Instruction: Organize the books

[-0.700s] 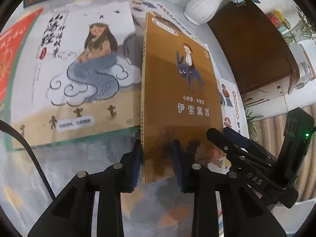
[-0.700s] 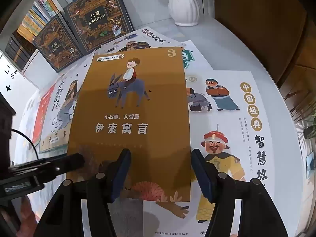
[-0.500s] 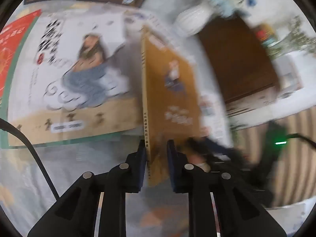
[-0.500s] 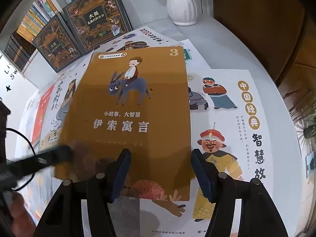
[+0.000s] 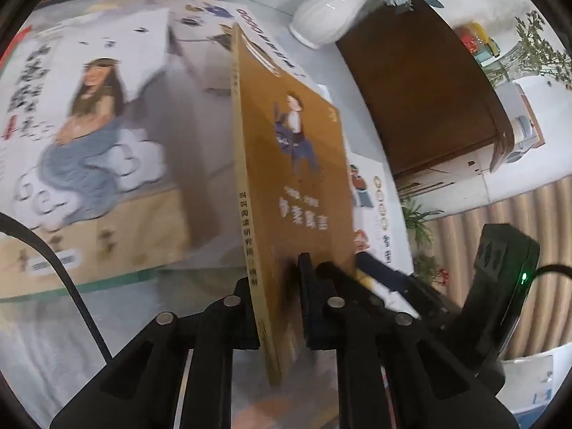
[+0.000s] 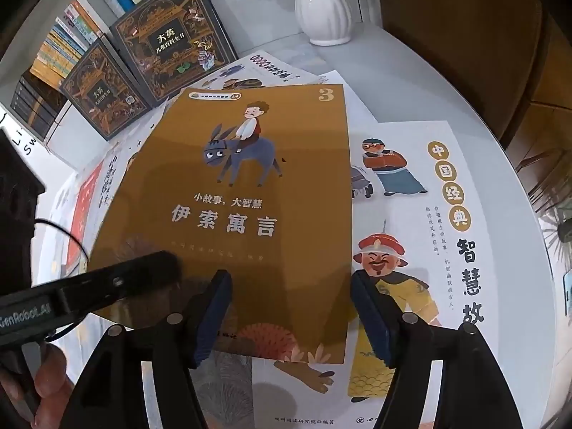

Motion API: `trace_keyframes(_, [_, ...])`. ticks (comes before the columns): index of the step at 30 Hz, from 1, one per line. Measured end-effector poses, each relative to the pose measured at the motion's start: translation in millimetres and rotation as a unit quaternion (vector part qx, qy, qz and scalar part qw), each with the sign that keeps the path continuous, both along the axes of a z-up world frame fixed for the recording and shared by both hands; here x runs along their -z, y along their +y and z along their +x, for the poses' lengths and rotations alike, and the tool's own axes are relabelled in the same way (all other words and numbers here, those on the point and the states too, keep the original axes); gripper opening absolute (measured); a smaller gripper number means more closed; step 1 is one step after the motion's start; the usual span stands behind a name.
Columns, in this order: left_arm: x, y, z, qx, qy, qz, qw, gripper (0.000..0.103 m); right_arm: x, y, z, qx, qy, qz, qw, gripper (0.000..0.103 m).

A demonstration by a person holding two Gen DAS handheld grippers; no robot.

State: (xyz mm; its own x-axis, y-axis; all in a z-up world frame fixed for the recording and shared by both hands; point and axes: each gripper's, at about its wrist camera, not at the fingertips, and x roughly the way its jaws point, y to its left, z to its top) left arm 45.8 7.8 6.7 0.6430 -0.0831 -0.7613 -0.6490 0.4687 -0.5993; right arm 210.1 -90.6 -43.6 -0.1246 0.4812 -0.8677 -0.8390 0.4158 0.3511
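Left wrist view: the left gripper (image 5: 277,307) is shown clamped on the near lower corner of the brown book (image 5: 296,193), its fingers pressed against the 2 faces of the cover beside the spine. The jaws, seen apart around that corner 0.7 s earlier, have since been brought together, and the book has been tipped up from the pile, so that its spine is now presented edge-on to the camera and shadow is seen beneath it.

Right wrist view: the same brown book (image 6: 243,207) is seen face-on, raised at its left side above the white picture book (image 6: 447,236) that lies flat on the white table (image 6: 411,71). The right gripper (image 6: 289,311) is held above the book's lower edge with its pads apart and nothing between them; no contact can be made out. The left gripper (image 6: 143,271) enters from the left at the book's lower left corner.

By this change the book is judged to have been secured and lifted free of the spread. The remaining books are still scattered flat; 2 dark volumes (image 6: 143,71) stand leaning at the back. The task is therefore judged to be at an early stage.
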Motion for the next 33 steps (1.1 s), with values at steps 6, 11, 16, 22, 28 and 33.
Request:
trace_keyframes(6, [-15, 17, -4, -0.017, -0.091, -0.067, 0.9934, 0.007, 0, -22, 42, 0.038, 0.166, 0.023, 0.985, 0.072])
trace_keyframes(11, [-18, 28, 3, -0.02, -0.112, -0.1, 0.9884, 0.007, 6, -41, 58, 0.063, 0.265, 0.055, 0.961, 0.082])
trace_keyframes(16, [-10, 30, 9, -0.026, -0.132, -0.154, 0.9789, 0.007, 24, -38, 54, 0.074, 0.341, 0.066, 0.935, 0.082])
trace_keyframes(22, [-12, 35, 17, -0.02, -0.123, -0.156, 0.9798, 0.007, 27, -41, 65, 0.114, 0.37, 0.101, 0.916, 0.051])
trace_keyframes(28, [-5, 32, 21, 0.003, -0.051, -0.07, 0.9962, 0.007, -12, -17, 45, 0.069, 0.234, 0.072, 0.967, 0.027])
trace_keyframes(33, [-21, 17, 7, 0.031, -0.035, 0.023, 0.9986, 0.007, -43, -12, 7, -0.01, 0.082, 0.048, 0.995, 0.024])
